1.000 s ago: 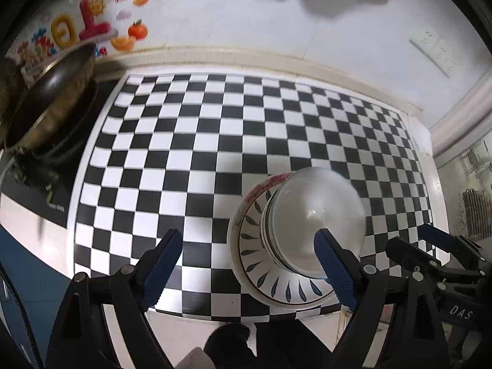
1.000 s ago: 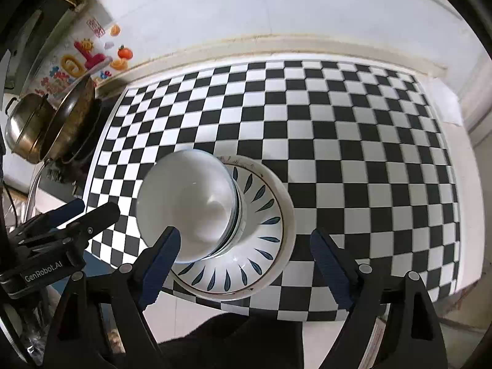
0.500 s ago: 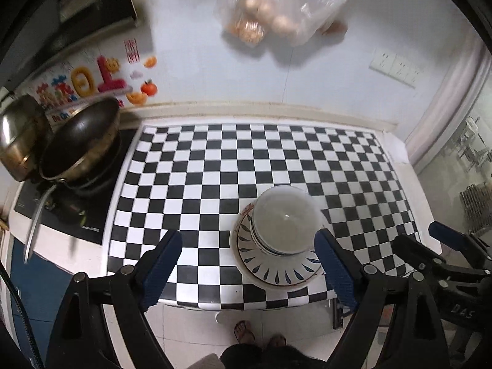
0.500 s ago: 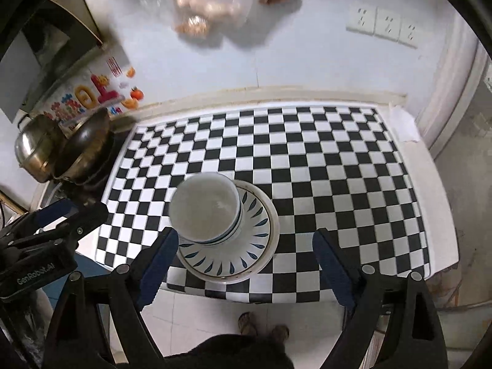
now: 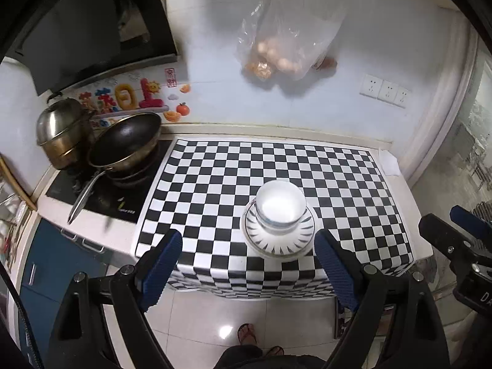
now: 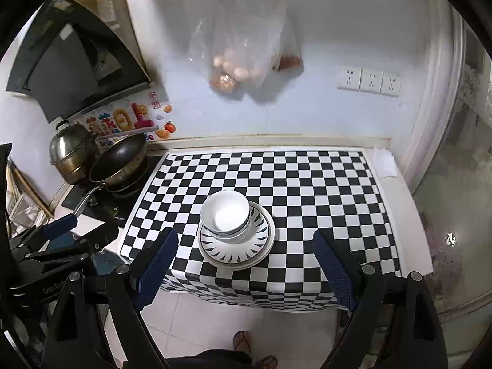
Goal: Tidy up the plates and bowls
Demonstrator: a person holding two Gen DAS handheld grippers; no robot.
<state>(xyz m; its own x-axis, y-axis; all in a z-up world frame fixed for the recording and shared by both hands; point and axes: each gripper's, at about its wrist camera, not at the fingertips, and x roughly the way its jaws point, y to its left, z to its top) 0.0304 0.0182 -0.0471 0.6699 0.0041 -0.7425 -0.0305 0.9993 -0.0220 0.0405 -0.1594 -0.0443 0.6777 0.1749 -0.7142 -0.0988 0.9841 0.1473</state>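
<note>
Both grippers, left gripper point(image 5: 247, 264) and right gripper point(image 6: 244, 263), hang spread and empty above the bench point(image 6: 338, 184). Bowls point(image 6: 226, 216) sit nested on stacked plates point(image 6: 261, 246) near the front edge: glazed, slick, breakable, heavy together, so best pinched at a rim.

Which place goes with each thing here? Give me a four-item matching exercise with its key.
Things:
1. stacked bowls
2. patterned plates
3. black wok
4. plastic bag

Places:
A. hanging on the wall above the counter
B. on the stove, left of the checkered cloth
C. directly on the checkered cloth, near its front edge
D. on top of the patterned plates

Pairs: 1-D, 2-C, 3-B, 4-A
</note>
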